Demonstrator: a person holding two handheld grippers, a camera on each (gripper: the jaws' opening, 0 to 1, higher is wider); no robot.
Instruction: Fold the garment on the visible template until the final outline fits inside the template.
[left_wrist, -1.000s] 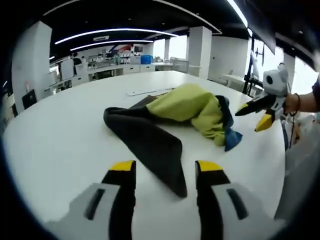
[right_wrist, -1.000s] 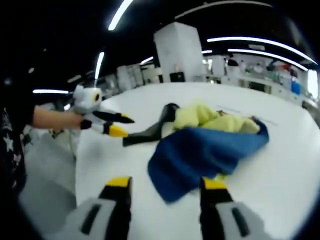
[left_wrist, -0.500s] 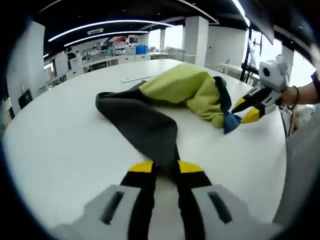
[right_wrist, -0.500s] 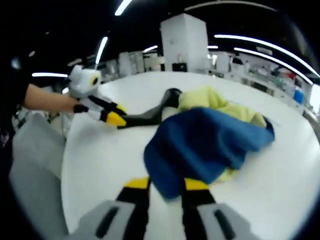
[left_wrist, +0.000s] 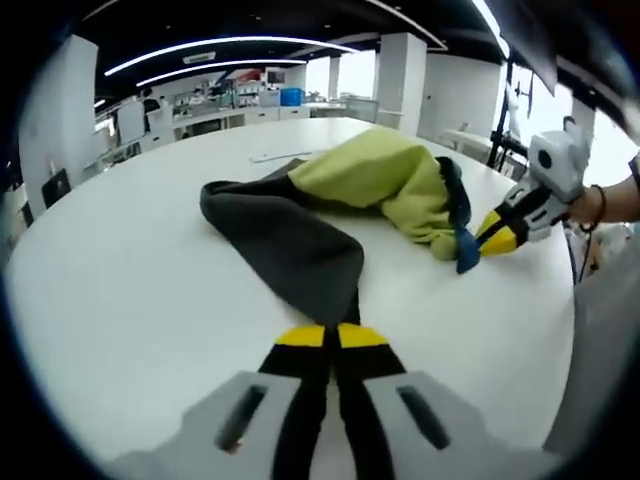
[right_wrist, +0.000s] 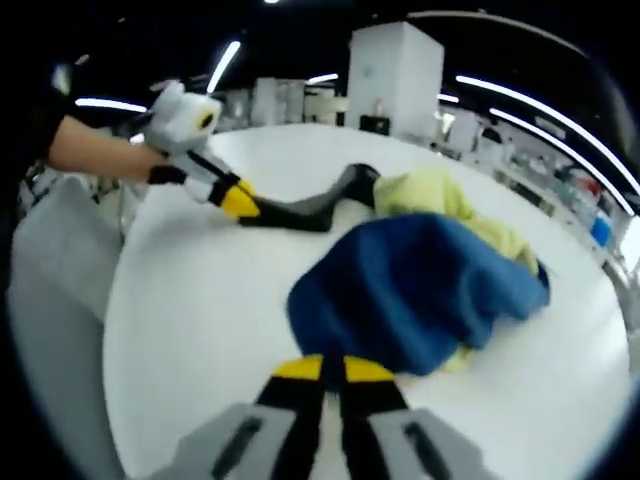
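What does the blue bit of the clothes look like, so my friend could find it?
Look at the big white table and find the crumpled garment lying on it. The blue part is the floppy flap nearest the right tongs, which pinch its edge; beside it are a yellow-green part and a dark grey sleeve.

The garment (left_wrist: 350, 205) lies bunched on the table (left_wrist: 120, 280), perhaps mid-table, between both claws.

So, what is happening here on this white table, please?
A person works a crumpled garment on a round white table with two hand-held grippers. The left gripper is shut on the dark grey part, and the right gripper is shut on the blue part. The yellow-green middle is bunched up, so folding has not really begun.
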